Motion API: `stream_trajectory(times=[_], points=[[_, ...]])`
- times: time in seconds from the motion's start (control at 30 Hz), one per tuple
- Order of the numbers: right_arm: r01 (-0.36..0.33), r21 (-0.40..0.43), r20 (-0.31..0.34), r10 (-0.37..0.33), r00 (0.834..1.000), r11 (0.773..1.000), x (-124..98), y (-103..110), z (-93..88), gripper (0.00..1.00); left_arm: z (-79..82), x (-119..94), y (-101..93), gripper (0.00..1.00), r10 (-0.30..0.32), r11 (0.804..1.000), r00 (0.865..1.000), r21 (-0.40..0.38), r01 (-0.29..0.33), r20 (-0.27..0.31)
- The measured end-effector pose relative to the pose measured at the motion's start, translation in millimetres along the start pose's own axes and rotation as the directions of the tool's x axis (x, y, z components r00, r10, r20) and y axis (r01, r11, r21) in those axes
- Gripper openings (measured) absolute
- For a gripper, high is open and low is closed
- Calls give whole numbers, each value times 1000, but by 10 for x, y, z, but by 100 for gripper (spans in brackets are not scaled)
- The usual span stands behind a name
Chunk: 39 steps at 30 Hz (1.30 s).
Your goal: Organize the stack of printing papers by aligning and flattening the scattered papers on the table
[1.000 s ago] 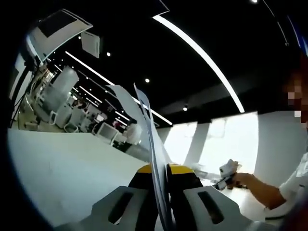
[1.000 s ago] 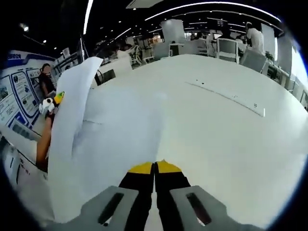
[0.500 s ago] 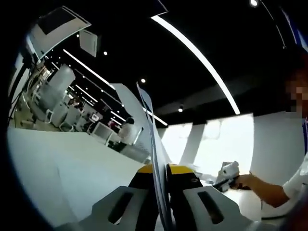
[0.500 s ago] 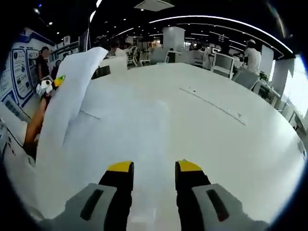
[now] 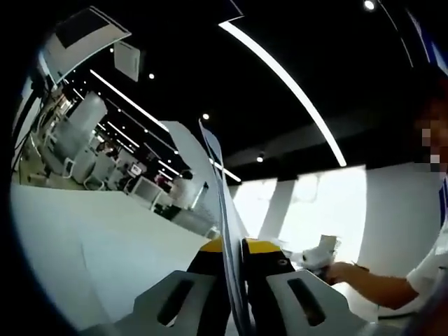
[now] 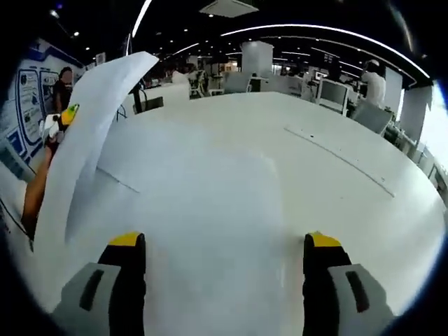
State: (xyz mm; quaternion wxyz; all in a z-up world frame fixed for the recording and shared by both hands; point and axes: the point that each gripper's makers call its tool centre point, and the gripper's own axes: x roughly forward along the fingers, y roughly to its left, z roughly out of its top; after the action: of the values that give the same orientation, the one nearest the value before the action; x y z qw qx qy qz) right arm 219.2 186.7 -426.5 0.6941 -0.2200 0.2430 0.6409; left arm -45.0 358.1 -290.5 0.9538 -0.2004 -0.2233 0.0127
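Note:
In the left gripper view my left gripper [image 5: 233, 245] is shut on a thin bunch of white papers [image 5: 217, 175], seen edge-on and rising between its yellow-tipped jaws. In the right gripper view my right gripper [image 6: 224, 241] stands wide open above flat white sheets [image 6: 210, 203] on the white table [image 6: 336, 133], nothing between its jaws. At the left of that view the lifted papers [image 6: 84, 133] curl upward, with the left gripper [image 6: 59, 122] behind their edge. The right gripper [image 5: 318, 252] and a hand show at the lower right of the left gripper view.
The big white table [image 5: 84, 224] runs far back and right, with a thin seam line [image 6: 343, 157]. Office chairs, desks and people stand beyond its far edge [image 6: 329, 77]. A poster wall [image 6: 24, 98] lies at the left.
My right gripper went from shut to wide open over the flat sheets. The left gripper keeps its hold on the raised papers, which have barely moved.

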Motion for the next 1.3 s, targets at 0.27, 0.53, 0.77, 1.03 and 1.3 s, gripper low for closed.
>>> stream_trajectory(times=[0.27,0.53,0.77,1.03,1.3], points=[[-11,-1,36,11,999,1000,-8,17,29,70,-8,5,-2,7,-1,1000,1000,-1,1,-3],[1,6,29,-1,1000,1000,-24,2,25,60,-20,2,-17,7,2,1000,1000,1,-2,-5],[-10,15,15,9,1000,1000,-97,65,16,26,-22,-1,-27,7,3,1000,1000,4,-3,-4],[16,117,-2,-16,1000,993,-155,23,11,11,-11,-9,-25,7,3,1000,1000,3,-3,1],[100,223,24,-108,994,970,-484,-221,-37,10,10,-14,-15,7,1,1000,1000,-2,-1,8]])
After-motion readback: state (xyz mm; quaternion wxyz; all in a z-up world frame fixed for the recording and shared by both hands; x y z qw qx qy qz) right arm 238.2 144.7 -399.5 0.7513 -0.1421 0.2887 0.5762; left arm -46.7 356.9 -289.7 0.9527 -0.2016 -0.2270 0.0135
